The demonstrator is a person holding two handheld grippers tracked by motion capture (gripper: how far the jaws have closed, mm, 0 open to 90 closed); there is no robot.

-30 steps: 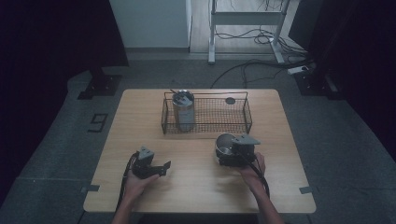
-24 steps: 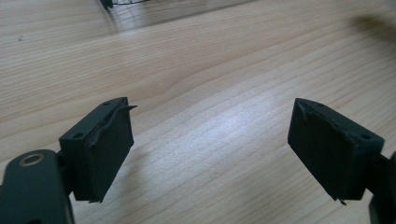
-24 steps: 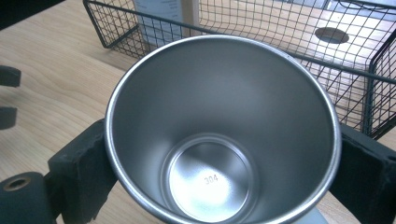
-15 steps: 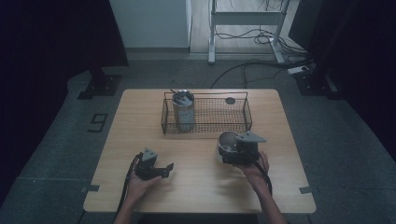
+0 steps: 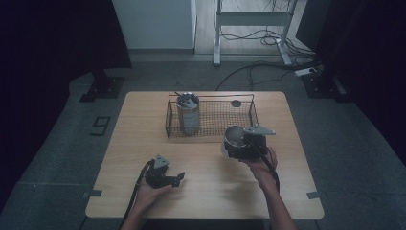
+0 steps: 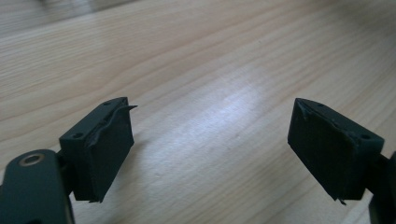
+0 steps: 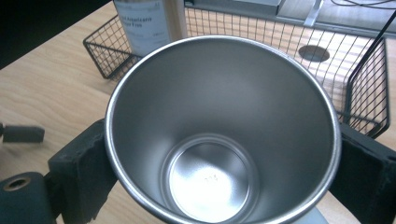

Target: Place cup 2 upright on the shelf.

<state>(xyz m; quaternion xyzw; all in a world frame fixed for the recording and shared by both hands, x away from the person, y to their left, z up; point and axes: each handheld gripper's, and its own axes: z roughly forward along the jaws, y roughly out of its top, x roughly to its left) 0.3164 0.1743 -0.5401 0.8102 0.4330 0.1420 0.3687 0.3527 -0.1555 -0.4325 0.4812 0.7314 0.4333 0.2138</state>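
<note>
- Wood of a pale table is being lit from above, its grain being shown close up in the left gripper view; grey floor is lying all round it, with cables and a metal stand at the far side of the room.
- Near the table's front edge, at the left, the left gripper is being held low in a hand, its jaws standing wide apart with only bare wood between them; open table is lying ahead of it and to its right.
- Farther in, at the right, the right gripper is being clamped on a steel cup, one jaw being pressed against each side of the wall just under the rim.
- The cup is being held above the table, just in front of the basket; its mouth is being turned toward the gripper's camera, so its long axis is running along the jaws, base outward.
- Beyond it a black wire basket is standing near the far edge, with a tall steel tumbler upright in its left end and a dark round disc lying toward its right.
</note>
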